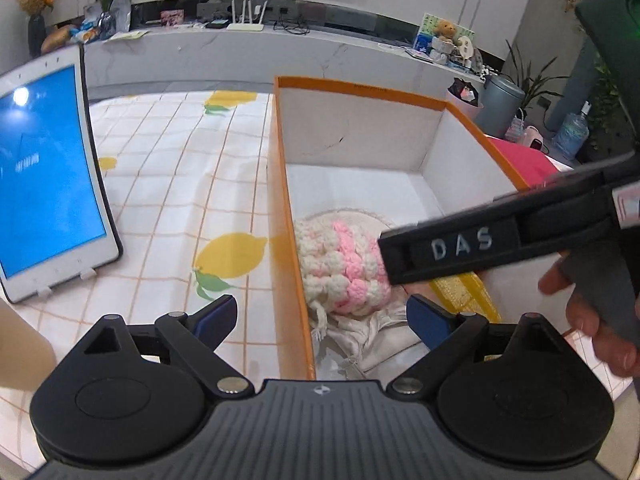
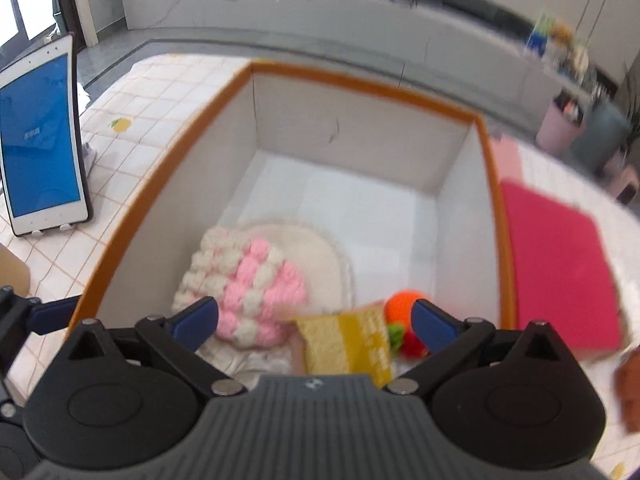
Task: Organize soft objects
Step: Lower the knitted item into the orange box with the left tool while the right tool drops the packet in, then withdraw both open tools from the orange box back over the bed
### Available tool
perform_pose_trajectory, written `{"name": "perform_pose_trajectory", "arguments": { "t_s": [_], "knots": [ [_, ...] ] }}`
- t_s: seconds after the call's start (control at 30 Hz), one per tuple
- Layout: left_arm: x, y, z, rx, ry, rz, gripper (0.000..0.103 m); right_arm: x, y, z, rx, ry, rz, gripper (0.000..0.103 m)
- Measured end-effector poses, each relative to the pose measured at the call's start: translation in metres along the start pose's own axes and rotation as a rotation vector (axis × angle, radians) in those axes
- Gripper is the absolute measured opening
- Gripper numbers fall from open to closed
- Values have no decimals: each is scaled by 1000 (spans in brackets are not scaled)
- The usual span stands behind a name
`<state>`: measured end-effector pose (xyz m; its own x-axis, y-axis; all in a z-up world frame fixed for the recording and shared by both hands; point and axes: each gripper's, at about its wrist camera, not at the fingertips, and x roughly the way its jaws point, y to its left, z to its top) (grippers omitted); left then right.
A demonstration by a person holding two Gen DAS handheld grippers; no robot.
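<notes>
An orange-rimmed white box (image 1: 280, 184) (image 2: 496, 184) holds soft things. A pink-and-cream knitted hat (image 1: 344, 264) (image 2: 248, 284) lies on a cream round mat (image 2: 320, 256) and pale cloth (image 1: 372, 336). A yellow knitted piece (image 2: 348, 344) (image 1: 460, 292) and an orange-and-red crochet toy (image 2: 404, 312) lie beside it. My left gripper (image 1: 320, 316) is open over the box's near left wall. My right gripper (image 2: 316, 316) is open and empty above the box's near end; its body (image 1: 480, 240) crosses the left wrist view.
A pink cushion (image 2: 560, 264) (image 1: 524, 160) lies right of the box. A white tablet with a blue screen (image 1: 48, 176) (image 2: 40, 140) stands at the left on the lemon-print tablecloth (image 1: 180, 184). A brown thing (image 2: 628, 384) sits at the right edge.
</notes>
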<state>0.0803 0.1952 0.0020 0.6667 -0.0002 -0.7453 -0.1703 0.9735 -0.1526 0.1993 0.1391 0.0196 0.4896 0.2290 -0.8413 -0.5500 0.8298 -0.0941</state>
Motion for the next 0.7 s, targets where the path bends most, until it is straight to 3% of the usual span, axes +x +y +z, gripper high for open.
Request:
{"name": "perform_pose_trajectory", "arguments": {
  "t_s": [0.17, 0.37, 0.5, 0.7],
  "knots": [
    [-14, 0, 4, 12, -48, -8, 103, -34, -13, 13, 39, -83, -38, 100],
    [-45, -21, 8, 83, -147, -27, 103, -116, -47, 6, 68, -217, -8, 100],
    [-70, -52, 7, 150, -193, -87, 103, -168, -87, -24, 98, -278, -19, 100],
    [-90, -103, -23, 167, -265, -120, 103, -208, -162, -109, 157, -346, -213, 100]
  ]
}}
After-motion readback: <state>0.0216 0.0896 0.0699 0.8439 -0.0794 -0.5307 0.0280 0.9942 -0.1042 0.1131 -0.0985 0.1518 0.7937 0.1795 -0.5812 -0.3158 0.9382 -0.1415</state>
